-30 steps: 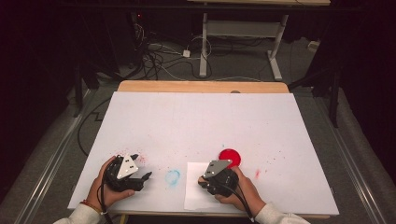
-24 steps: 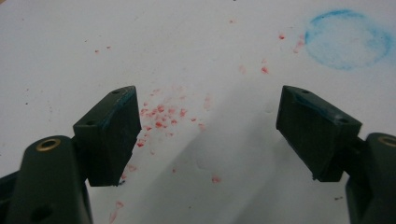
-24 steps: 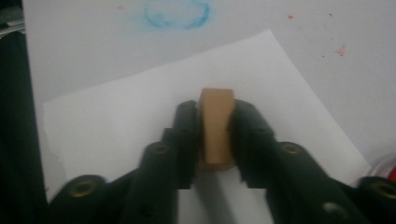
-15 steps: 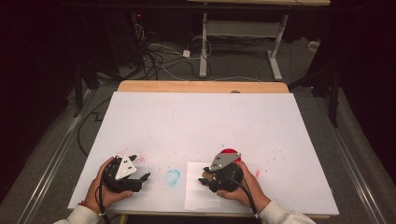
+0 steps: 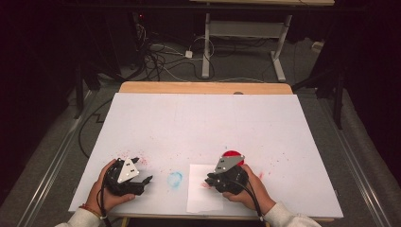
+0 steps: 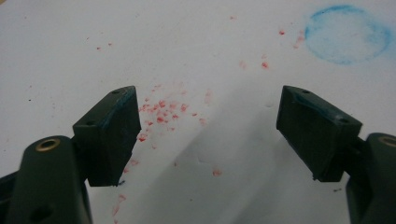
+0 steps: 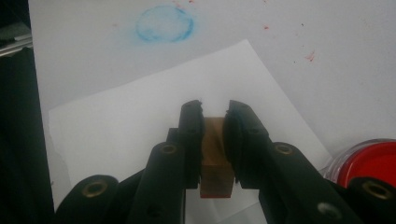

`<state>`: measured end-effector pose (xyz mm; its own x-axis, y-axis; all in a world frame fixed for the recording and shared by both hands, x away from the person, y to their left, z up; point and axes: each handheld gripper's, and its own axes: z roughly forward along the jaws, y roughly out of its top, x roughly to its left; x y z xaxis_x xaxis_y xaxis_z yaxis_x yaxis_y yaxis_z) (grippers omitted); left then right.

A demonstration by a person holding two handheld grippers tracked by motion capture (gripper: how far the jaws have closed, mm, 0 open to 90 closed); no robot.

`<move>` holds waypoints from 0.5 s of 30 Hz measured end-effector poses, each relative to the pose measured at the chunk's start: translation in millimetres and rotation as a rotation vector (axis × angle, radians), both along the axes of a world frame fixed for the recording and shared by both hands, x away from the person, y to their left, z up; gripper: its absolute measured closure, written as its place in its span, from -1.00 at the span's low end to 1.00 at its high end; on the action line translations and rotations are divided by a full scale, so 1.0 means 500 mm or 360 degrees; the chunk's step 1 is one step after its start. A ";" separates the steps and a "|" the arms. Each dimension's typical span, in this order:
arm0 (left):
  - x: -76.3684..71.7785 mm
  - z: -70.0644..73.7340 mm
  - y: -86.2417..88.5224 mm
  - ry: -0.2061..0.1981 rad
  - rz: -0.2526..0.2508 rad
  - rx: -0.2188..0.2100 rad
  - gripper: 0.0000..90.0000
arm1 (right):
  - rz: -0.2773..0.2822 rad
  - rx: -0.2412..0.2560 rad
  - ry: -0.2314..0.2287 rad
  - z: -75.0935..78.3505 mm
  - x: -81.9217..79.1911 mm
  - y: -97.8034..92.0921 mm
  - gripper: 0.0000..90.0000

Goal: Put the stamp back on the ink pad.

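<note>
- The right gripper (image 7: 214, 116) pinches a small wooden stamp block (image 7: 215, 161) between its two black jaws, which close narrowly on the block's flat sides
- The block hangs just above a loose sheet of white paper (image 7: 126, 126), which lies directly beneath and ahead of those jaws
- The step in hand looks like pressing the stamp onto the paper; to do it well, the block should come down flat and square, with no sliding, so the print stays crisp
- The block's lower end shows a reddish edge, so it seems already inked; I cannot tell how evenly
- A round red ink pad (image 7: 373, 161) in a clear, shiny case sits close beside the right gripper, on its right
- The left gripper (image 6: 208, 126) rests apart from the work with its jaws spread wide and nothing between them
- It could usefully move in to pin the sheet, since the thin paper may lift with the stamp
- Ahead of the left gripper, to its right, a faint blue ring (image 6: 348, 33) of chalky ink marks the table cover (image 5: 203, 123)
- Red flecks (image 6: 161, 112) speckle the matte white cover just in front of the left jaws
- The jaw pads are blocky, dull rubber; the stamp is smooth, pale brown wood with straight edges
</note>
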<state>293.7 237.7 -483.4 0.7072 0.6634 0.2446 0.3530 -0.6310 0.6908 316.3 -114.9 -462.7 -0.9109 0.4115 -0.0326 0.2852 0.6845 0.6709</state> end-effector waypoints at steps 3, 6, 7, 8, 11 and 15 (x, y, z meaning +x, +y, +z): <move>0.000 0.000 0.001 0.0001 0.0001 0.0000 -0.54 | -0.0005 0.0004 0.0007 0.000 0.001 0.000 0.69; -0.001 0.001 0.001 -0.0004 0.0001 -0.0001 -0.54 | 0.0004 -0.0006 -0.0018 0.007 0.000 -0.001 0.69; -0.001 0.001 0.002 -0.0003 0.0002 0.0000 -0.54 | -0.0003 0.0007 -0.0019 0.012 -0.001 -0.002 0.69; -0.001 0.001 0.002 -0.0005 0.0005 -0.0004 -0.54 | -0.0006 0.0018 -0.0025 0.016 0.000 -0.003 0.69; -0.001 0.002 0.003 -0.0007 0.0010 -0.0006 -0.54 | -0.0010 0.0040 -0.0045 0.029 -0.002 -0.007 0.69; -0.001 0.002 0.004 -0.0003 0.0010 -0.0009 -0.54 | -0.0032 0.0079 -0.0075 0.049 -0.002 -0.017 0.69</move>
